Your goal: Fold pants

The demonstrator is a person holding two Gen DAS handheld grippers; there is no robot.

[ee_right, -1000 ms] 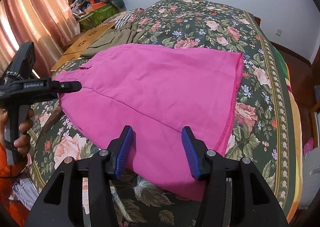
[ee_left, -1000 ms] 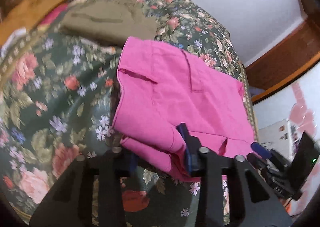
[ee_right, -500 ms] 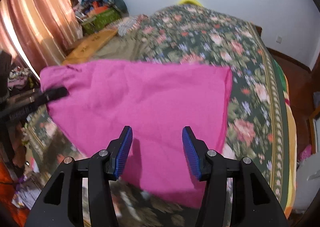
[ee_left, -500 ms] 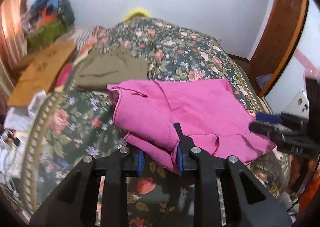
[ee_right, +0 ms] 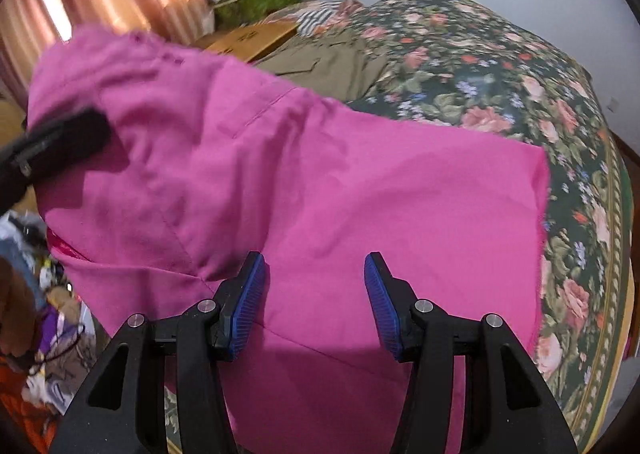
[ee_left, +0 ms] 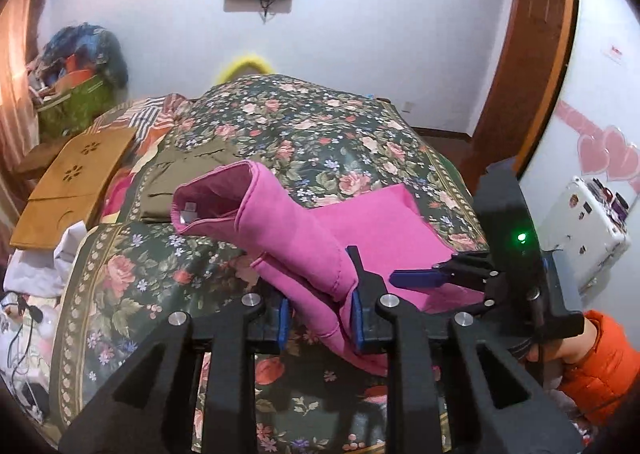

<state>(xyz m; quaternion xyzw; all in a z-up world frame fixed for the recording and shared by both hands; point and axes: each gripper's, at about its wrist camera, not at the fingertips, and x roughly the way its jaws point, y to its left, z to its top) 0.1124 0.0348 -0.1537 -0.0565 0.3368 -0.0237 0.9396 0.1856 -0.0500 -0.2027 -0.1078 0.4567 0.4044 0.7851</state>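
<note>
The pink pants (ee_left: 304,238) lie partly on the flowered bed, with the waist end raised. My left gripper (ee_left: 320,314) is shut on a bunched fold of the pink pants and holds that end up off the bed; the waist opening (ee_left: 212,194) gapes toward the left. My right gripper (ee_right: 314,302) is open and empty, hovering just over the flat pink pants (ee_right: 360,190). It also shows in the left wrist view (ee_left: 424,276) at the right, over the leg end. The left gripper shows dark and blurred in the right wrist view (ee_right: 60,142), holding the raised cloth.
Folded olive pants (ee_left: 180,182) lie further back on the bed (ee_left: 320,126). A brown cardboard sheet (ee_left: 76,182) and a green box (ee_left: 76,102) with clutter stand at the left. A wooden door frame (ee_left: 532,66) and a white case (ee_left: 584,222) are at the right.
My left gripper has lifted the waist end of the pink pants up off the bed and swung to face along it. The right gripper stayed open over the cloth.
</note>
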